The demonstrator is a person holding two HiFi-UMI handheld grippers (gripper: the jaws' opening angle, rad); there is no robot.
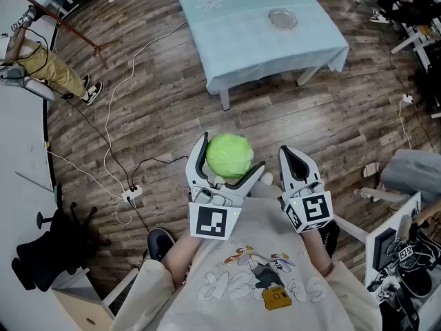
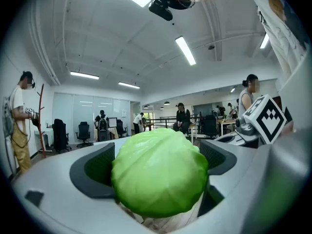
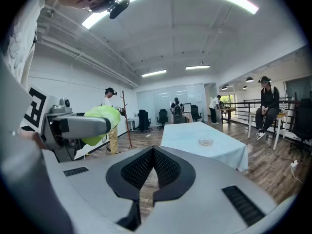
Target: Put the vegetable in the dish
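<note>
A wood-plank floor [image 1: 331, 116] was seen from above, with a surface [image 1: 234, 40] under a pale blue cloth standing well ahead. A clear dish [image 1: 282, 19] was set on it near the right edge, with bare cloth around it. Cables [image 1: 110, 136] were trailed over the floor at left. An open office with strip lights, glass walls, chairs and several people was shown in the gripper views.

The cabbage [image 2: 158, 172] was held up in the air by the left gripper [image 1: 231, 158], close to the person's chest and well apart from the dish. Its fingers [image 2: 92, 172] were spread wide around the head, one on each side. The right gripper [image 1: 291, 156] was held just beside it, its fingers [image 3: 168, 169] brought together with nothing between.

The surface's far end was cut off by the top of the head view. The left finger pads were mostly covered by the cabbage. A person [image 1: 48, 71] at the left edge was partly cropped.
</note>
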